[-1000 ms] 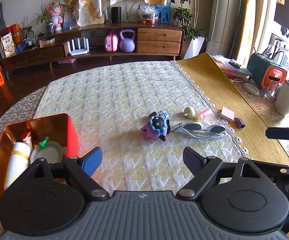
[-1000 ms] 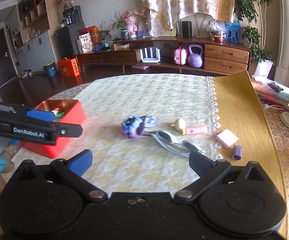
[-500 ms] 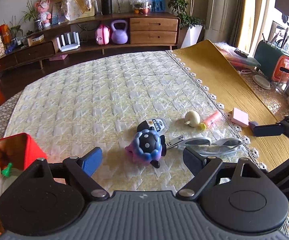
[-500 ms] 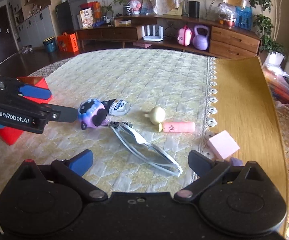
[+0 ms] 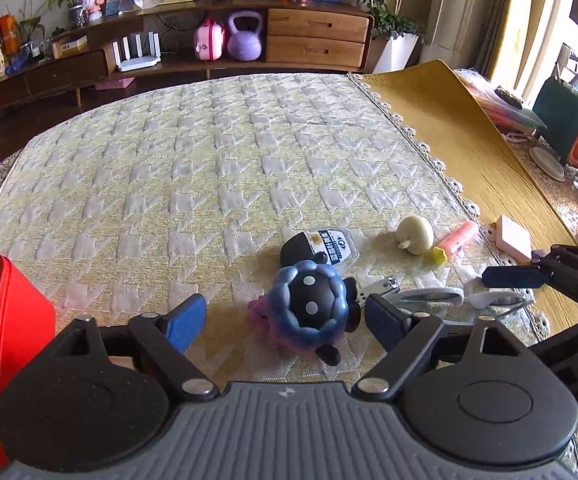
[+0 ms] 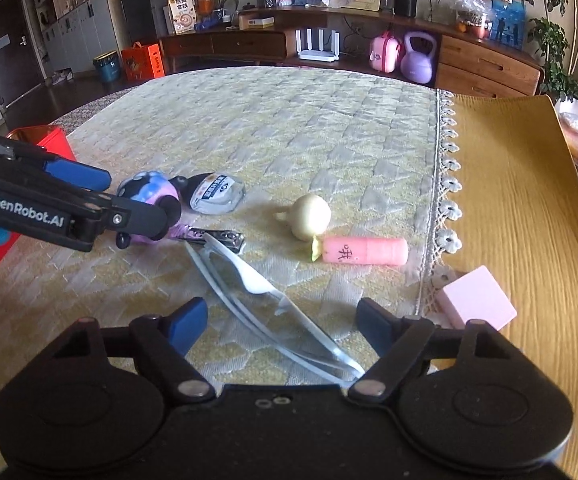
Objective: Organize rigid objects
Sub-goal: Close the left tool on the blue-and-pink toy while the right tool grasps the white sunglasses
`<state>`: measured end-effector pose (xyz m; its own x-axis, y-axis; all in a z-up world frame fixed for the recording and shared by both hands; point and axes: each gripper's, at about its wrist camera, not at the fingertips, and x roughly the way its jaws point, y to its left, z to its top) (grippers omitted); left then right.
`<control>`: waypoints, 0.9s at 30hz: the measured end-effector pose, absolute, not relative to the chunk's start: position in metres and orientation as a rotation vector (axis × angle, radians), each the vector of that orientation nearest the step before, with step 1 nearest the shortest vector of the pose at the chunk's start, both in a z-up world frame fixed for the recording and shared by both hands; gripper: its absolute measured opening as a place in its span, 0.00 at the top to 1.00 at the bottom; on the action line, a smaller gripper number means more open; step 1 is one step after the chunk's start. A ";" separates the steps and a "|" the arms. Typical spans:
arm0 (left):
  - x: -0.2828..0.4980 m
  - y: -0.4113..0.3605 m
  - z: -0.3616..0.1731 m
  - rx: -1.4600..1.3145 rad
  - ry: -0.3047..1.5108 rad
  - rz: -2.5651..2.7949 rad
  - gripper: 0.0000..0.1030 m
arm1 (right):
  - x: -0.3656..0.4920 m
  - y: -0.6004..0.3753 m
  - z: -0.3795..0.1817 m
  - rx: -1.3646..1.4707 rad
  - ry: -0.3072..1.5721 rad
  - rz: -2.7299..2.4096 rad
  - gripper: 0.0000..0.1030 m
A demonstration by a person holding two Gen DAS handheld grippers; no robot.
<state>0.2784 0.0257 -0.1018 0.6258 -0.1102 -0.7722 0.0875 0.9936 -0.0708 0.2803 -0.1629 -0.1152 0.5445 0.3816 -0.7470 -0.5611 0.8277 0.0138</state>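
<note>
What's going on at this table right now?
A person is tidying small items off a quilted cloth with two handheld grippers. The left gripper straddles a round blue-purple toy, its jaws just narrowing but not yet touching it. The right gripper is over clear goggles, jaws likewise narrowing, nothing gripped. A nail clipper, small bottle, cream ball, pink tube and pink block lie loose. A red bin sits at the left.
</note>
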 end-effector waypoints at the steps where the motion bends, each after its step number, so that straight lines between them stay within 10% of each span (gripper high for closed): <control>1: 0.279 0.026 -0.103 -0.029 0.890 -0.120 0.26 | 0.279 -0.162 -0.116 -0.245 0.818 0.564 0.24; 6: 0.281 0.019 -0.107 -0.015 0.897 -0.142 0.44 | 0.273 -0.155 -0.115 -0.304 0.793 0.567 0.38; 17: 0.275 0.023 -0.105 -0.019 0.890 -0.139 0.44 | 0.257 -0.152 -0.108 -0.263 0.799 0.528 0.78; 27: 0.250 0.039 -0.098 -0.032 0.907 -0.125 0.45 | 0.235 -0.159 -0.098 -0.118 0.827 0.459 0.80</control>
<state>0.2496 0.0386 -0.0984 0.6096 -0.1218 -0.7833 0.0950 0.9922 -0.0804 0.2349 -0.1587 -0.0981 0.5856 0.3474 -0.7323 -0.4379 0.8959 0.0748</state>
